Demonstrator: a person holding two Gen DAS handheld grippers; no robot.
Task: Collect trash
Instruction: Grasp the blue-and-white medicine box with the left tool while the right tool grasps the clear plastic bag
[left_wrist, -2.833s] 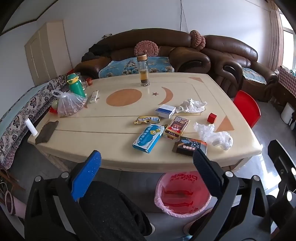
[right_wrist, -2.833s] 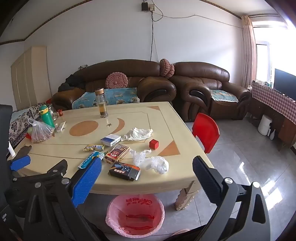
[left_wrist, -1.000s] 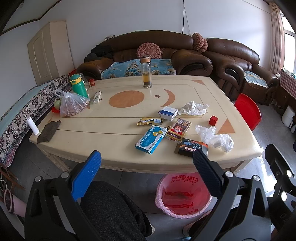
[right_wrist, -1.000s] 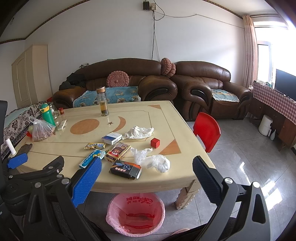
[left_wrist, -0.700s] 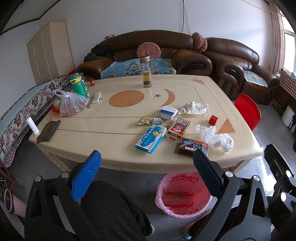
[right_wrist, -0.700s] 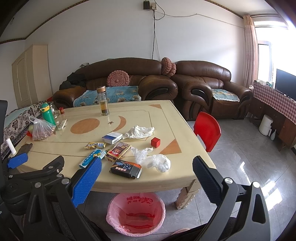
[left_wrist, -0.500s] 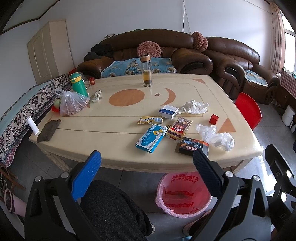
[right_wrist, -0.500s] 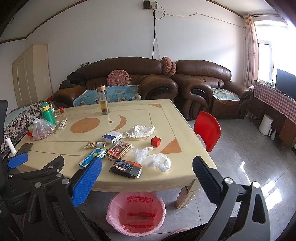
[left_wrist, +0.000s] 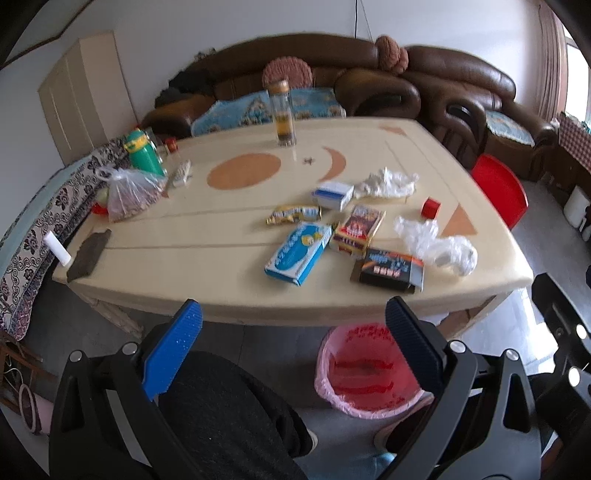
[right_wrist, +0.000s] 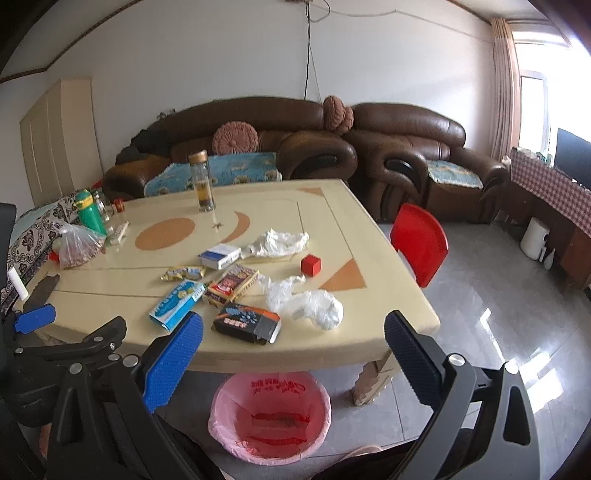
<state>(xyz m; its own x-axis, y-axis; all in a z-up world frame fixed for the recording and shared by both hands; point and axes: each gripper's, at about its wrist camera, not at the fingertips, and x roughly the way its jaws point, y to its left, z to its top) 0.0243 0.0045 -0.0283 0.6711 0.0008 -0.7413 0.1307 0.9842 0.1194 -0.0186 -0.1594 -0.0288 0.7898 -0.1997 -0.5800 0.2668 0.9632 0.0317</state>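
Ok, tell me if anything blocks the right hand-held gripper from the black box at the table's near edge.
Nothing visible does. The right hand-held gripper is open, and the black box lies just beyond it on the table, with only bare tabletop between.

Brown leather sofas (right_wrist: 332, 147) are lining a white wall (right_wrist: 221, 55); daylight is pouring through a curtained window (right_wrist: 532, 110) onto glossy grey floor tiles (right_wrist: 498, 314). A pale cabinet (right_wrist: 61, 140), probably a wardrobe, is standing left.
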